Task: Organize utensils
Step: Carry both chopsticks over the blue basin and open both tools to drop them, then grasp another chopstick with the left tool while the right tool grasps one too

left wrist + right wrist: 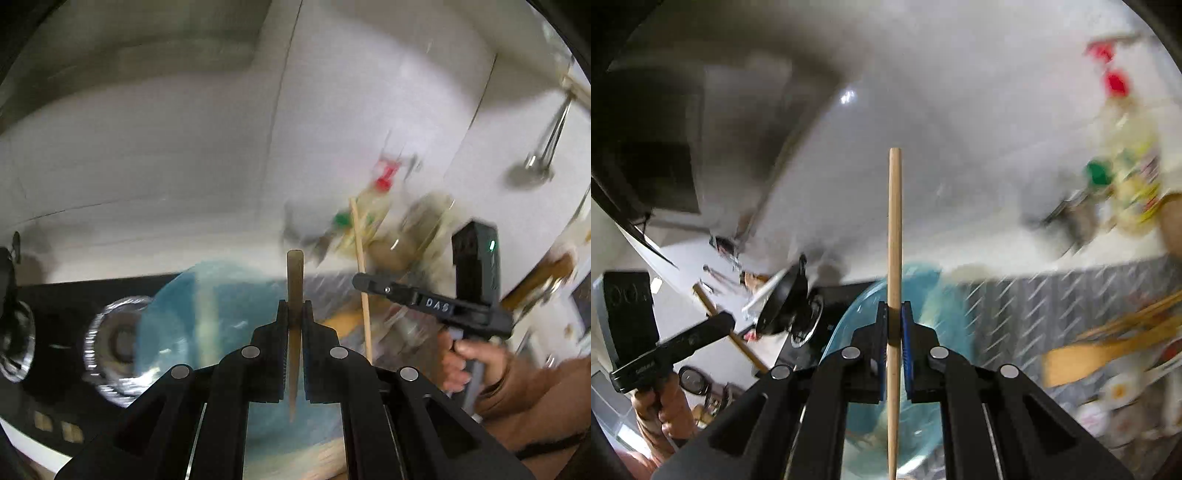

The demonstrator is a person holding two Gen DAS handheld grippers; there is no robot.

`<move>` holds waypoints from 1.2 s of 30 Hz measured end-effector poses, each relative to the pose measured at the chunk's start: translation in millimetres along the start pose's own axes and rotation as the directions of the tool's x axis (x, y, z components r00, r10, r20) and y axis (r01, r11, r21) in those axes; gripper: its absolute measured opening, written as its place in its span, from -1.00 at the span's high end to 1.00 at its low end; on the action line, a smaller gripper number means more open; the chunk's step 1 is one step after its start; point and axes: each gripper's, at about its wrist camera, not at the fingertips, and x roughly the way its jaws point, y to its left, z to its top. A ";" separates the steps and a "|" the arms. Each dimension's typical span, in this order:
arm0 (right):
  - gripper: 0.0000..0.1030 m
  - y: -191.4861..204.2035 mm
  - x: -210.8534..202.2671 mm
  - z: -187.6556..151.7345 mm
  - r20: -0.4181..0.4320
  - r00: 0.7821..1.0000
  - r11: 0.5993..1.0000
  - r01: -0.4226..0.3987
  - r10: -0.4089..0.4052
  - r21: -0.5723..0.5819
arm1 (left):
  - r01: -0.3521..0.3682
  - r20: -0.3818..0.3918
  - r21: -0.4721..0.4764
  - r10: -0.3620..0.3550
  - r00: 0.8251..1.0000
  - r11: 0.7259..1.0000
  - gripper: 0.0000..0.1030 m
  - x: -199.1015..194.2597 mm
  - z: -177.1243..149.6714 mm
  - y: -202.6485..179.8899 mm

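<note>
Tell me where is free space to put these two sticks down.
Bare metal tread-plate lies between the blue bowl and the wooden spatulas. Crowded: bottles at the wall and the stove left of the bowl.

Both grippers are matte black plastic: the left gripper [295,314] has angular linkage arms studded with round silver pivot pins, and the right gripper [895,314] matches it but wears blue ridged pads [907,332] on its fingers. Seen from the left, the right one carries white "DAS" lettering and a boxy module with a small green light. The bare right hand [463,360] emerges from a brown sleeve [535,391].
</note>
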 end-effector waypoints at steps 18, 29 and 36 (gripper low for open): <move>0.82 9.9 175.4 -58.3 -0.376 0.862 0.939 0.335 -0.340 -0.080 | -0.113 -0.225 -0.094 0.089 0.970 0.989 0.51 178.8 -41.9 101.3; 0.76 18.7 37.1 -22.6 -0.083 0.947 0.941 0.296 -0.312 -0.164 | -0.113 -0.023 -0.036 0.112 0.993 0.993 -0.04 92.3 -11.3 16.8; -0.31 -34.7 -112.6 -39.6 0.215 0.883 0.864 0.459 -0.417 -0.207 | 0.065 -0.044 0.079 -0.062 0.997 0.995 -0.19 122.6 -22.1 -114.3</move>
